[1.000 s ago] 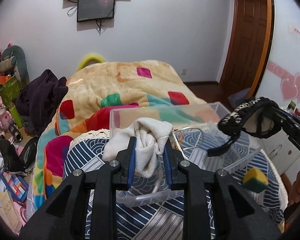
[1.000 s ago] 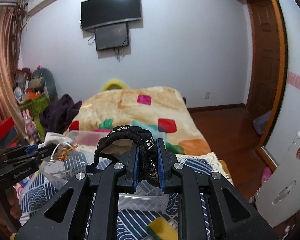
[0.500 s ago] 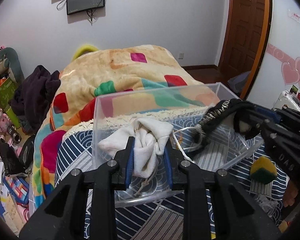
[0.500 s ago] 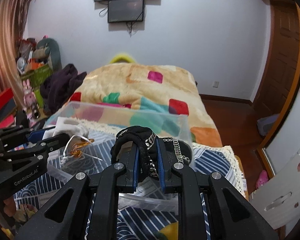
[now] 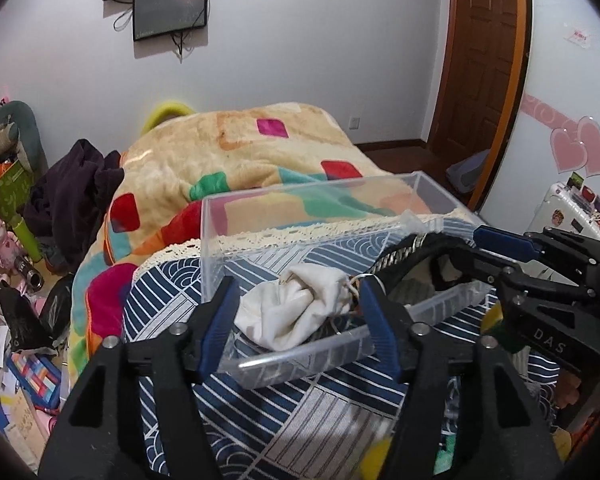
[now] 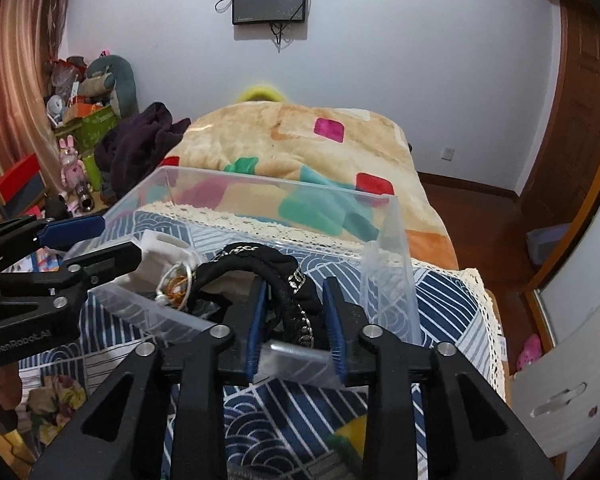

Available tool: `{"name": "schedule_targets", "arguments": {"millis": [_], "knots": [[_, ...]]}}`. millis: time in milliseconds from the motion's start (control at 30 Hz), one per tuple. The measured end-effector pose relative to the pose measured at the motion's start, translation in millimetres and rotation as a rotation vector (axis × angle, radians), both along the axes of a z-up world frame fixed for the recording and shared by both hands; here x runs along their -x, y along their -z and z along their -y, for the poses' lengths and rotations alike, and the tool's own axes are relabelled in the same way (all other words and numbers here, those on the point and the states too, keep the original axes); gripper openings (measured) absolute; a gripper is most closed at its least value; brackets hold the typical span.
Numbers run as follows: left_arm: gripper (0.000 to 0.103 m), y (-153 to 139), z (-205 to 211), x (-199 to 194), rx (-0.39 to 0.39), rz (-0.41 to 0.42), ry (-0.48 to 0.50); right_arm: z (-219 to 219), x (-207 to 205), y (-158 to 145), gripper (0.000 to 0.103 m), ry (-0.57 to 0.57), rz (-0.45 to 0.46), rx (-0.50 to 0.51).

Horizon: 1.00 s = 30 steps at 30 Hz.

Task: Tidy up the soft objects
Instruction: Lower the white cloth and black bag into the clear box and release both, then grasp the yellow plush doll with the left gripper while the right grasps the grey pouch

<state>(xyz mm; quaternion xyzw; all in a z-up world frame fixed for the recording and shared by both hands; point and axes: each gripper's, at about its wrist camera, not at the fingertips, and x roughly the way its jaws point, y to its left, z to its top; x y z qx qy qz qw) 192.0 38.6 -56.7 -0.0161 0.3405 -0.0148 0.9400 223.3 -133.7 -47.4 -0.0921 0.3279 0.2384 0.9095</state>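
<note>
A clear plastic bin (image 5: 324,204) (image 6: 388,240) stands on a blue-and-white patterned cloth. My left gripper (image 5: 298,308) is open over the bin's near wall, with a white cloth pouch (image 5: 296,308) lying loose between its fingers inside the bin. The pouch also shows in the right wrist view (image 6: 160,248). My right gripper (image 6: 294,312) is open around a black chain-trimmed soft item (image 6: 288,280), which rests in the bin; it also shows in the left wrist view (image 5: 416,252). The two grippers are side by side at the bin.
A bed with a colourful blanket (image 5: 236,160) lies behind the bin. A dark garment (image 5: 72,192) is heaped at its left. Clutter and toys (image 5: 8,240) cover the floor left. A yellow-green sponge (image 5: 496,320) lies on the cloth. A door (image 5: 480,60) is at the right.
Both grippers lowered into the bin and opened. The white pouch and the black item, held a second ago, now lie released inside the bin.
</note>
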Motion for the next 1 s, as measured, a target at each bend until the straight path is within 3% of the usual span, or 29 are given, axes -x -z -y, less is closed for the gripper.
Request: {"name": "schedule_targets", "arguments": {"millis": [133,267,367,533,1000], "knots": [[0.068,-13,0,16,0.023,0.033,0.011,5,10,-9,0.042,-0.005,0.03,-0.028],[0.082,-25,-1,35,0.028,0.081,0.005,11,25,-21,0.047,-0.012,0.072,-0.052],[0.096,-29,-1,48,0.024,0.102,-0.007,19,36,-30,0.06,-0.014,0.109,-0.085],[0.098,-21,5,69,-0.001,0.098,0.005,29,53,-30,0.072,-0.004,0.13,-0.122],[0.099,47,29,94,0.063,-0.072,0.079,27,66,28,0.073,-0.008,-0.015,-0.077]]}}
